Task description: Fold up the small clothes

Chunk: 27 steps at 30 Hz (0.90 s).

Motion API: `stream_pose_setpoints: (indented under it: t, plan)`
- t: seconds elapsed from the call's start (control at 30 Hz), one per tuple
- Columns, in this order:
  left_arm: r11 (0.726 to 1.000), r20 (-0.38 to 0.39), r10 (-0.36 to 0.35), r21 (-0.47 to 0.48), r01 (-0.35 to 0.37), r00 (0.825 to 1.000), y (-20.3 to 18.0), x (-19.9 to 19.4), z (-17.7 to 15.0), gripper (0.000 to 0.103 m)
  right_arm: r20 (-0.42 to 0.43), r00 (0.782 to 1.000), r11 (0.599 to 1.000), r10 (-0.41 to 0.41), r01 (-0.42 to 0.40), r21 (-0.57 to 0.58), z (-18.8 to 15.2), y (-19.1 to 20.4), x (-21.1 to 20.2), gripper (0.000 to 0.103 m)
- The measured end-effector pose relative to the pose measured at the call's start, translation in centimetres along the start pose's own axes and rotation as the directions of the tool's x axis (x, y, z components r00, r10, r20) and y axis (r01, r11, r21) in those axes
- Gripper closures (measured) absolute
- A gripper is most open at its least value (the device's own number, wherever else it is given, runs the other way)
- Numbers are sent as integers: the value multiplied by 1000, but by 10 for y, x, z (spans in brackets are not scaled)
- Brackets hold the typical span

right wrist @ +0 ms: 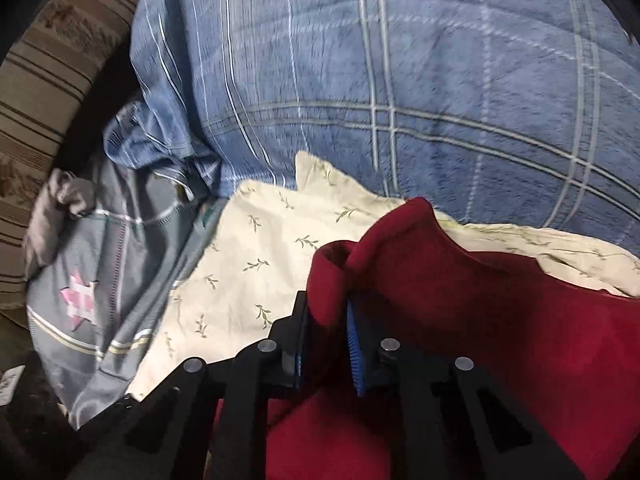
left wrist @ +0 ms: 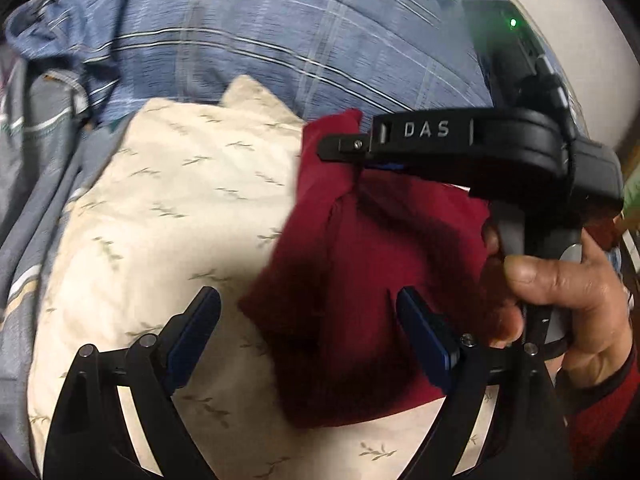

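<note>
A small dark red garment [left wrist: 360, 280] hangs over a cream pillow [left wrist: 160, 220] printed with small sprigs. My right gripper [left wrist: 352, 148] is shut on the garment's upper edge and holds it up; in the right wrist view the red cloth [right wrist: 460, 280] is bunched between its blue pads [right wrist: 353, 344]. My left gripper [left wrist: 308, 312] is open, its fingers either side of the garment's lower part, not gripping it.
A blue plaid blanket [left wrist: 280, 40] lies behind the pillow. A grey quilt [right wrist: 100, 280] with a pink patch lies at the left. A striped brown cushion [right wrist: 48, 80] stands at the far left. A hand [left wrist: 568, 292] holds the right gripper's handle.
</note>
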State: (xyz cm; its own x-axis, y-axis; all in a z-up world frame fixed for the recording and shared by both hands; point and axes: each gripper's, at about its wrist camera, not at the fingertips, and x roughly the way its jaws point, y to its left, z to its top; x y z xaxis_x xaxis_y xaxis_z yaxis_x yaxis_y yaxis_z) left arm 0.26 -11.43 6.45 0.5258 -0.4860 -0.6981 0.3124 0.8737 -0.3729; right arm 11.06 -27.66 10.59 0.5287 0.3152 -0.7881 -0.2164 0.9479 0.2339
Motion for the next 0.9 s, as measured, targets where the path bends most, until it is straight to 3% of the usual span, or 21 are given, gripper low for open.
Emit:
stream_pose_setpoints:
  t: [0.2, 0.63, 0.67, 0.73, 0.77, 0.83, 0.9]
  plan:
    - [998, -1, 47, 29, -46, 999, -4, 18, 2, 13, 13, 1000, 999, 23, -23, 30, -3, -9, -7, 87]
    - [999, 34, 35, -13, -35, 999, 5, 11, 6, 14, 56, 998, 1000, 22, -23, 8, -5, -9, -35, 88]
    - [1000, 37, 27, -15, -27, 999, 5, 11, 6, 19, 52, 998, 1000, 23, -24, 9, -5, -9, -34, 88]
    - [1000, 23, 1, -15, -1, 1000, 3, 14, 5, 52, 31, 999, 1000, 29, -29, 9, -4, -8, -30, 88]
    - [1000, 6, -3, -10, 3, 1000, 2, 17, 6, 53, 22, 999, 1000, 27, -27, 7, -4, -7, -27, 87]
    - [1000, 21, -9, 1, 9, 1000, 1, 15, 5, 61, 7, 1000, 999, 30, -30, 18, -2, -6, -24, 77]
    - [999, 28, -30, -15, 30, 999, 2, 12, 6, 65, -23, 999, 997, 37, -36, 63, 1, -7, -22, 45]
